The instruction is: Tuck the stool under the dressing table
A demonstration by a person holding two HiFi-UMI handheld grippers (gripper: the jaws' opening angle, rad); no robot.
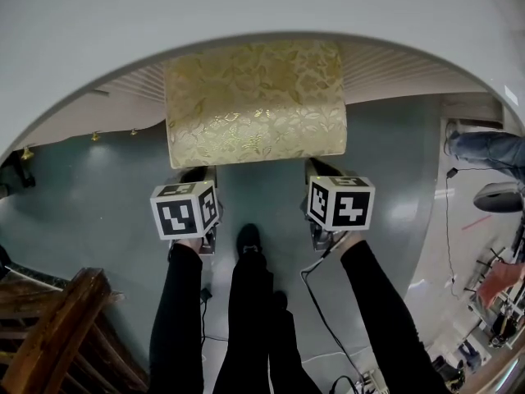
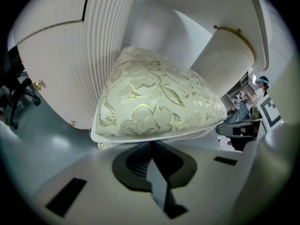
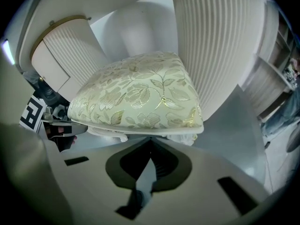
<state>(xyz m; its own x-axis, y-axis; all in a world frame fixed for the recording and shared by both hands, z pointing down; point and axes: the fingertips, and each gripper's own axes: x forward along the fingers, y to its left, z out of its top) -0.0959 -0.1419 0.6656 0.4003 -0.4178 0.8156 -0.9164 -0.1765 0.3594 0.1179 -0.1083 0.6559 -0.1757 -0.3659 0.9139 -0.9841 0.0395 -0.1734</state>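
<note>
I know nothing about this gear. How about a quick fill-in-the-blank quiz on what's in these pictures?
The stool has a leaf pattern in the colour ___.
The white table covers the stool's ___ end.
The left gripper and right gripper are both at the stool's ___ edge.
Missing words: gold; far; near.

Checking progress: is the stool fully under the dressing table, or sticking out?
Sticking out: head view shows only the far edge of the stool beneath the dressing table; most of it exposed.
</note>
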